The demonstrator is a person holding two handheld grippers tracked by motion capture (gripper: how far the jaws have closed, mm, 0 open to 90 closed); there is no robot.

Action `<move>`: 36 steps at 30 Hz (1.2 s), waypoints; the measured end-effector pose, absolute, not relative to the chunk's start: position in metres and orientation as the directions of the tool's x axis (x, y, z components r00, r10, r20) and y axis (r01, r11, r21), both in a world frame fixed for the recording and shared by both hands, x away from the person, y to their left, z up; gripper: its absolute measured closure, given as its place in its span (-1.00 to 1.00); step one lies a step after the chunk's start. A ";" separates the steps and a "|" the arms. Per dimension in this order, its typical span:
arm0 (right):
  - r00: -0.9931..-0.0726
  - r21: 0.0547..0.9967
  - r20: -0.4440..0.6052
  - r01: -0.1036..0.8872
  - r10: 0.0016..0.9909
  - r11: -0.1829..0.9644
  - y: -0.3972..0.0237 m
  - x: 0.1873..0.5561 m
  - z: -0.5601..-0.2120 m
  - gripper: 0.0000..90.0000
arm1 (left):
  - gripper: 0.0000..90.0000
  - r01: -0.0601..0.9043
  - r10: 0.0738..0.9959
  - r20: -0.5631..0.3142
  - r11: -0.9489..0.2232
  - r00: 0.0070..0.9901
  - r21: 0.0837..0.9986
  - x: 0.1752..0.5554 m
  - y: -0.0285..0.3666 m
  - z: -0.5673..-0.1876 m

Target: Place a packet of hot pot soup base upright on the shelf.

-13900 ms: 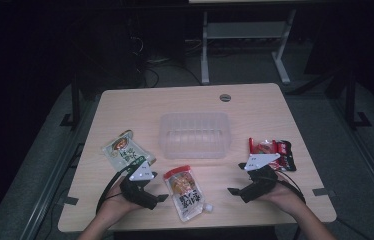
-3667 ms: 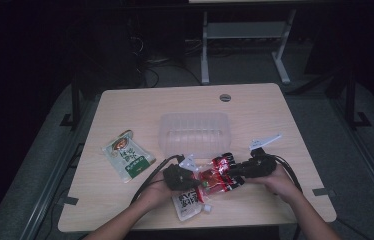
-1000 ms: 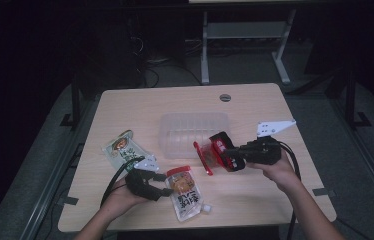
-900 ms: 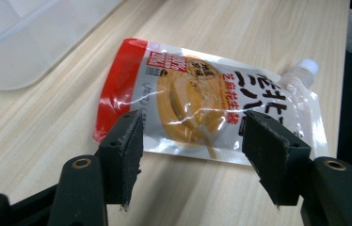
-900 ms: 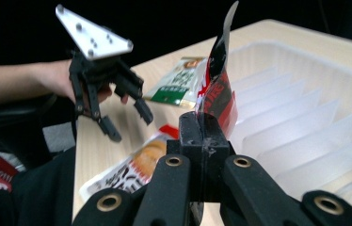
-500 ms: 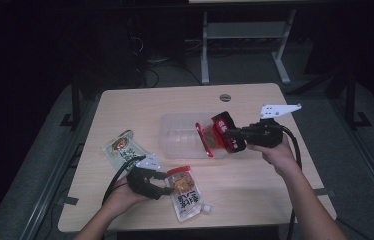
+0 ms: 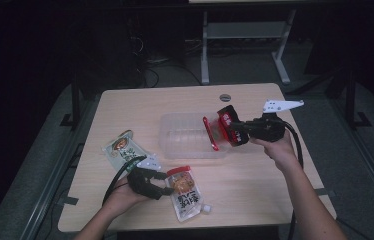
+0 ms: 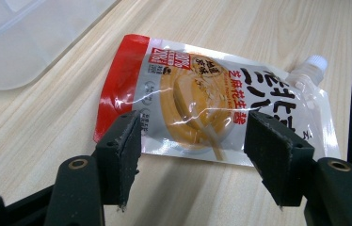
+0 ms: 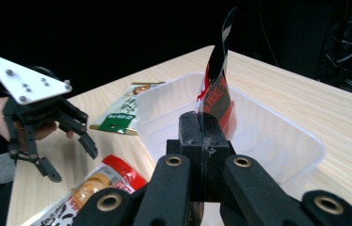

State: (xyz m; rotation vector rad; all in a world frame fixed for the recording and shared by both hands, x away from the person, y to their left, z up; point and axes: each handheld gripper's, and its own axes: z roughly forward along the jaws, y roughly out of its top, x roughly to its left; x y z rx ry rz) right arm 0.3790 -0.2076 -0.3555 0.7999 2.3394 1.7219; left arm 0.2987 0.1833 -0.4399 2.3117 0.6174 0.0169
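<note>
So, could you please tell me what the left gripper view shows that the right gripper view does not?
The left gripper view alone shows the spout pouch's white cap and the left claw open over it. The right gripper view alone shows the red packet clamped in the right claw above the tub, plus the green packet. Both share the spout pouch, the clear tub and the wooden table.
</note>
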 end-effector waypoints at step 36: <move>-0.851 0.905 0.213 0.357 0.480 0.232 -0.191 0.383 -0.370 1.00 | -0.19 0.432 0.429 -0.179 -0.617 0.886 0.658 0.300 0.180 -0.442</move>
